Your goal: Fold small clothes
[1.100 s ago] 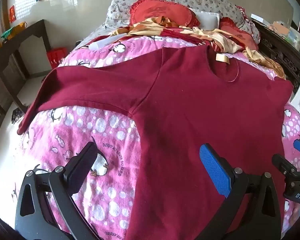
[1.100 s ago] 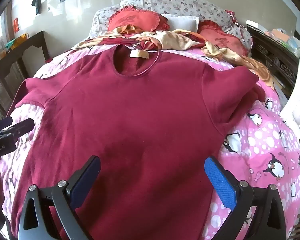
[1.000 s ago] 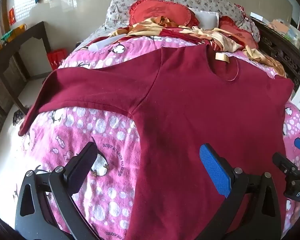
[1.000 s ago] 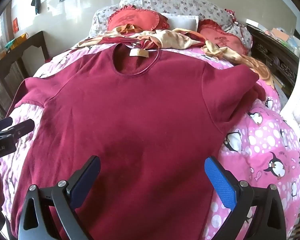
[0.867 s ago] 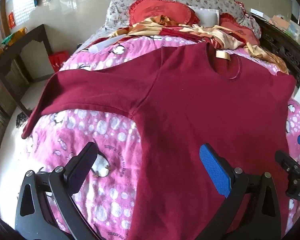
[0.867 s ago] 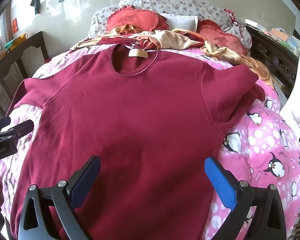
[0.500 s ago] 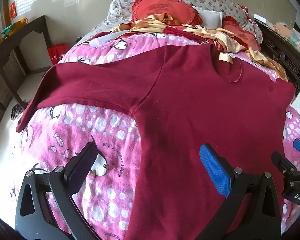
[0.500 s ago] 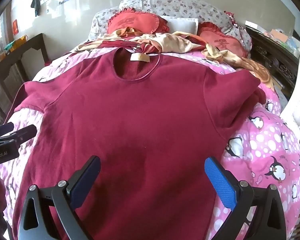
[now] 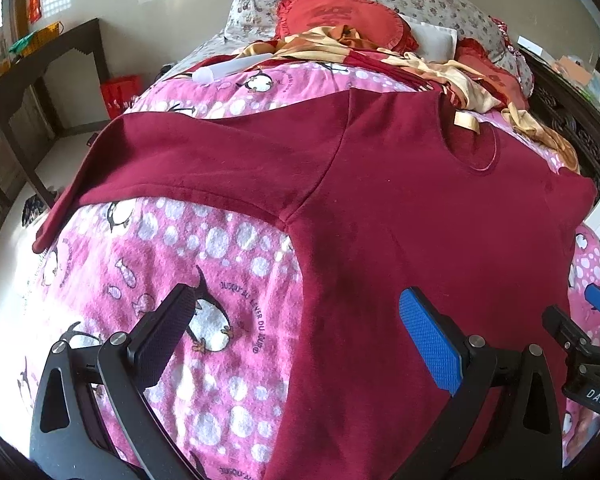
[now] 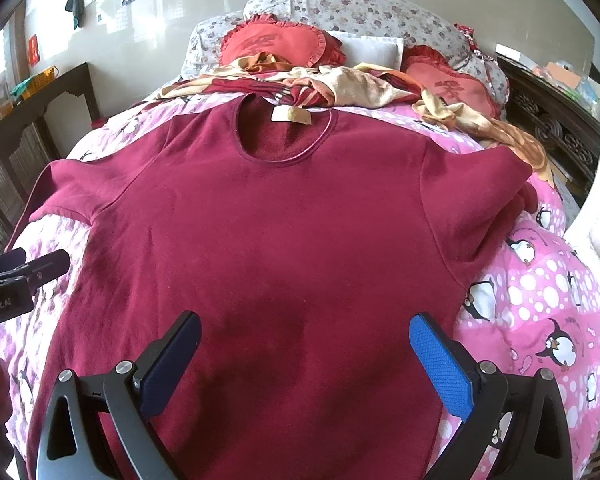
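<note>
On the pink blanket [image 9: 148,264] the maroon shirt [image 10: 292,216] stays flat; our left gripper [image 9: 300,336] and right gripper [image 10: 304,360] remain spread, empty, barely shifted. Folding hasn't started.

Left gripper [image 9: 296,332]: jaws spread wide, nothing held. Right gripper [image 10: 306,354]: jaws spread wide, nothing held, beside the left.

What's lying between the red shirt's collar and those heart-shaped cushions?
A rumpled heap of cream-and-red striped fabric lies between the shirt collar and the cushions, clearest in the right wrist view.
</note>
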`<state>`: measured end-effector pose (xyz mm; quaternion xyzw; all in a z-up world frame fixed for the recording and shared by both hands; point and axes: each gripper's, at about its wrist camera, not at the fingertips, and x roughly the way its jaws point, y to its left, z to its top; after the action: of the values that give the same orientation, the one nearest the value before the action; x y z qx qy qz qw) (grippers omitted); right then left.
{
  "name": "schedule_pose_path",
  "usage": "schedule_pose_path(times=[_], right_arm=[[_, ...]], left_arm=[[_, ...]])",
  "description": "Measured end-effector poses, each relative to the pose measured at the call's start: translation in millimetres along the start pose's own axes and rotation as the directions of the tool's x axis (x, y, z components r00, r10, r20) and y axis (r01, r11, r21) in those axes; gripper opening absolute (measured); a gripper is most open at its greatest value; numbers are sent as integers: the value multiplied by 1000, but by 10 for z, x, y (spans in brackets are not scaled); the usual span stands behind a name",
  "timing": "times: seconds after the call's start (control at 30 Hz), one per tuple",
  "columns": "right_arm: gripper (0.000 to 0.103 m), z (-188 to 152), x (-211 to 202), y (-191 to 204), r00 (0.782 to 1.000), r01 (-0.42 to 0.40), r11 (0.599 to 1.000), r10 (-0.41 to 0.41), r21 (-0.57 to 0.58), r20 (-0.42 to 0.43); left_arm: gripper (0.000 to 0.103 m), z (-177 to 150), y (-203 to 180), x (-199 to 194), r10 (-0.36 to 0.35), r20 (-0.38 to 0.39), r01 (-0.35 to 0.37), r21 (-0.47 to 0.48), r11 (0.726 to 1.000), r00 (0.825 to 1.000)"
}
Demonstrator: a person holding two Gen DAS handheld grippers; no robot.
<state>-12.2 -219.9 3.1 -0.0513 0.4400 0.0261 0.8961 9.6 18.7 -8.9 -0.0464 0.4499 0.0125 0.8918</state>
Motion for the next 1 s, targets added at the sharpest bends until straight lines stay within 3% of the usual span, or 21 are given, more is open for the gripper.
schedule_pose_path(times=[1.0], right_arm=[[103,52,103,86,1000,12,1000,-12,-2,-15]], left_arm=[[103,12,119,97,-1,-27,0,-25,1000,1000]])
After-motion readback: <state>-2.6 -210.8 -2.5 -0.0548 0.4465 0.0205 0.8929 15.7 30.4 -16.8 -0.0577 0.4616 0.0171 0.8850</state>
